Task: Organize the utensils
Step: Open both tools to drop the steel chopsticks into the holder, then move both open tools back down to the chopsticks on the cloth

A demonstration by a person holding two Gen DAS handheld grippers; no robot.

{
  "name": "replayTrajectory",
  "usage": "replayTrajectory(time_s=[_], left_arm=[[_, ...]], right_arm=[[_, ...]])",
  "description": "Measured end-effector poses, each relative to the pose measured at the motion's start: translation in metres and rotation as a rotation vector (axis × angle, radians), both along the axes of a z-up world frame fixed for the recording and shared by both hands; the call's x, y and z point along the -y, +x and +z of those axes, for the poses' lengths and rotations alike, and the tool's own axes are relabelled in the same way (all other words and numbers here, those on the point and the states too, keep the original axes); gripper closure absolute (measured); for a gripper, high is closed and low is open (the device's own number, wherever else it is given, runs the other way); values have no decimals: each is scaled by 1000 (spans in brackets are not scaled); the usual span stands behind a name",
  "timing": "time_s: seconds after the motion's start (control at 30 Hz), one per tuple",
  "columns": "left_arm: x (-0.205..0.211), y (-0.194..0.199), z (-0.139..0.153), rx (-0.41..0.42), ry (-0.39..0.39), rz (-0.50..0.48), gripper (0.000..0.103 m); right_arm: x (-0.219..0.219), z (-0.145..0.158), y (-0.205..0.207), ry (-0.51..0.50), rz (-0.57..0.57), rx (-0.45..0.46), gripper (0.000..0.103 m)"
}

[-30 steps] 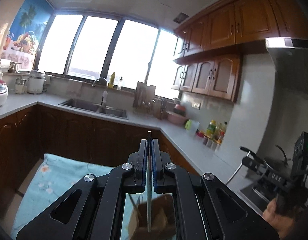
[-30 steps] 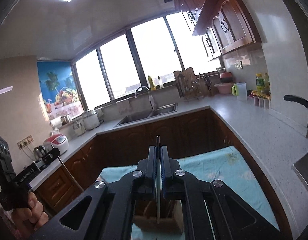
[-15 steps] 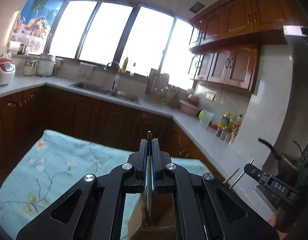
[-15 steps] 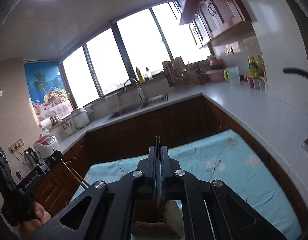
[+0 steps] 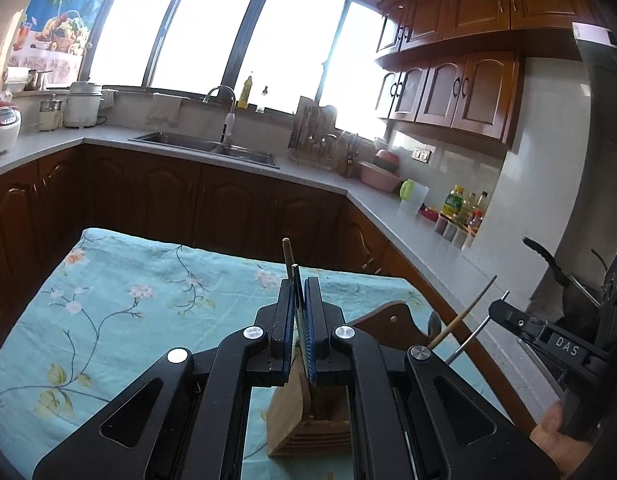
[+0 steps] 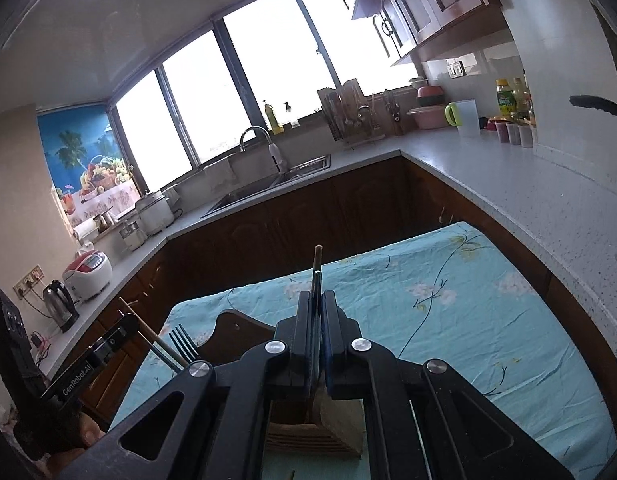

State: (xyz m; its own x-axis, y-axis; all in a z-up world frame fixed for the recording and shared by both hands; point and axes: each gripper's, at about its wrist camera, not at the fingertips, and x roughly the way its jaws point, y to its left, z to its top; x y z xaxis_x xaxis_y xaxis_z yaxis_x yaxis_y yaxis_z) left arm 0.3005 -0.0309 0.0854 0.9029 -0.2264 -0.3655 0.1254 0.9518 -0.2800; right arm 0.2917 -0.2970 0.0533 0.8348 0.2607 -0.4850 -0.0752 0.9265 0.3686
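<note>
My left gripper [image 5: 299,304] is shut on thin utensils: a brown chopstick [image 5: 287,254] and a thin metal handle stick out past the fingertips. It hangs above a wooden utensil holder [image 5: 308,420] on the floral cloth. My right gripper [image 6: 316,312] is shut on a brown chopstick [image 6: 318,258] and a thin metal handle, above the same wooden holder [image 6: 312,428]. In the right wrist view the left gripper's fork [image 6: 183,345] and chopsticks point down. In the left wrist view the right gripper's chopstick [image 5: 464,316] and a spoon [image 5: 433,322] show.
A turquoise floral cloth [image 5: 120,304] covers the table. A wooden board [image 5: 392,322] lies beside the holder. Dark cabinets, a grey L-shaped counter [image 6: 488,176] with sink [image 5: 212,146], bottles and cups surround the table. A rice cooker [image 6: 88,268] and kettle stand left.
Both grippers have tilted downward and come lower toward the table; the cloth and the wooden holder now fill more of both views. Both grips stay shut.
</note>
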Motion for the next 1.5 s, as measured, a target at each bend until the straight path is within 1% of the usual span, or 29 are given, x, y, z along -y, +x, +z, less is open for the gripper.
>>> replayTrajectory(time_s=[0.13, 0.17, 0.2, 0.27, 0.3, 0.33, 0.37, 0.4, 0.43, 0.47, 0.5, 0.53, 0.57, 0.6, 0.63, 0.7, 0.8, 0.9, 1.1, 1.3, 1.4, 1.5], left_arm=[[1, 2, 1, -11, 4, 3, 98], [1, 3, 2, -17, 3, 3, 98], [0, 4, 3, -24, -3, 3, 98], [-4, 2, 4, -32, -25, 6, 97], [-7, -1, 6, -30, -40, 2, 95], [-8, -3, 7, -27, -46, 0, 88], [-10, -7, 10, -20, -51, 3, 83], [-10, -10, 11, -15, -52, 6, 74], [-12, -16, 14, -7, -54, 11, 67], [-14, -20, 15, -2, -55, 14, 62], [-16, -26, 18, 1, -53, 22, 50], [-18, -31, 19, 4, -56, 31, 43], [-20, -36, 20, 9, -63, 34, 42], [-22, -41, 21, 12, -70, 32, 37], [-24, -47, 21, 7, -71, 36, 28], [-28, -57, 21, 3, -70, 53, 25], [-32, -71, 16, -13, -68, 53, 20], [-34, -88, 6, -35, -39, 62, 19], [-39, -111, -21, -115, -24, 65, 19], [-43, -128, -55, -212, -10, 69, 19], [-43, -133, -72, -256, 4, 68, 19], [-38, -136, -86, -294, 22, 52, 19]], right_arm=[[-1, 0, 1, 7, -1, -2, 98], [0, 0, 1, 11, 0, -5, 97], [0, -1, 2, 20, 6, -14, 94], [1, -2, 2, 38, 18, -17, 93], [3, -2, 2, 41, 17, -17, 92], [5, -1, 0, 44, 16, -15, 88], [7, 0, -1, 50, 16, -12, 73], [10, 3, -5, 73, 17, 2, 61], [13, 5, -9, 87, 13, 18, 44], [14, 8, -12, 92, 7, 31, 41], [17, 13, -19, 92, -4, 49, 41], [19, 17, -23, 94, -9, 60, 37], [21, 19, -25, 97, -13, 67, 29], [24, 22, -32, 104, -19, 81, 24], [25, 25, -37, 105, -24, 90, 19], [27, 28, -47, 99, -30, 100, 18], [29, 27, -61, 98, -31, 98, 14], [31, 21, -74, 96, -27, 84, 12], [30, -4, -103, 79, -28, 11, 12], [30, -42, -131, 65, -34, -84, 12], [29, -58, -139, 66, -35, -128, 12], [24, -69, -143, 46, -26, -166, 12]])
